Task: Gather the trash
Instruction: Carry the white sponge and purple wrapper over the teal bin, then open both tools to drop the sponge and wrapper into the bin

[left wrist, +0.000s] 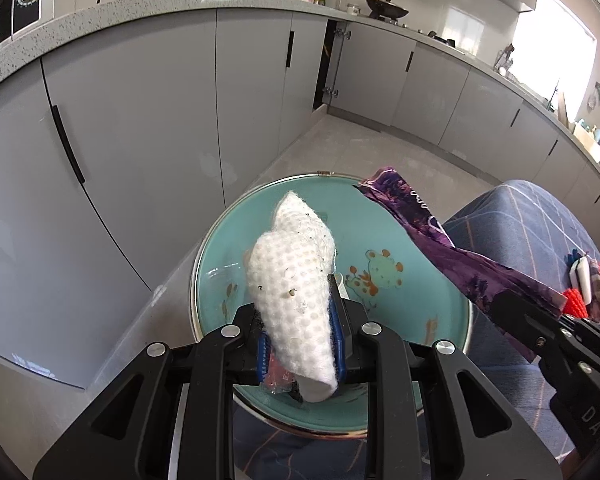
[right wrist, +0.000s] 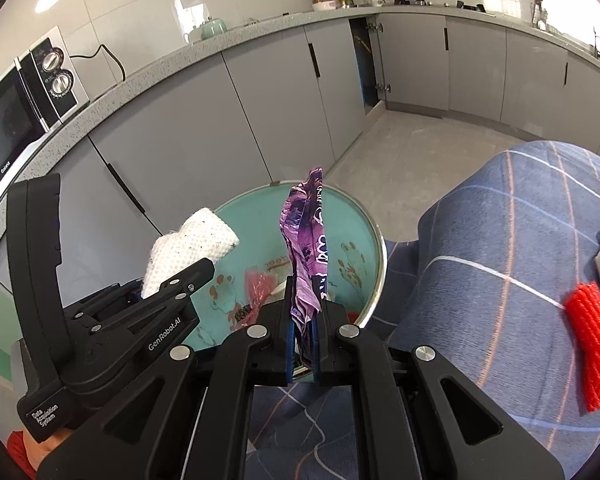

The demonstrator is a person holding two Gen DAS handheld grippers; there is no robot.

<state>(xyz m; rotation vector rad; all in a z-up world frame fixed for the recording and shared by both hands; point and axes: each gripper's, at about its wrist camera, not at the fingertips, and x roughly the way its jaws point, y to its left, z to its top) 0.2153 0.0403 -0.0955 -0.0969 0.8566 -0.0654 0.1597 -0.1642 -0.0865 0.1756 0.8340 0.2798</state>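
My left gripper (left wrist: 298, 308) is shut on a white dimpled paper wad (left wrist: 292, 264) with dark specks on it. The wad hangs over a round teal bin (left wrist: 196, 280) with a metal rim and cartoon animals inside. My right gripper (right wrist: 305, 300) is shut on a crumpled purple wrapper (right wrist: 306, 232), which stands up over the same bin (right wrist: 374, 240). A red see-through wrapper (right wrist: 260, 284) lies inside the bin. The right wrist view shows the left gripper (right wrist: 200, 272) and its wad (right wrist: 196, 240) at the left. The left wrist view shows the purple wrapper (left wrist: 420, 224) slanting in from the right.
A surface covered in blue checked cloth (right wrist: 500, 240) lies to the right of the bin, with a red yarn bundle (right wrist: 592, 352) on it. Grey cabinets (left wrist: 140, 120) curve behind, one door ajar (right wrist: 364, 64). A microwave (right wrist: 16, 108) sits on the counter. Grey floor (right wrist: 400, 148) lies beyond the bin.
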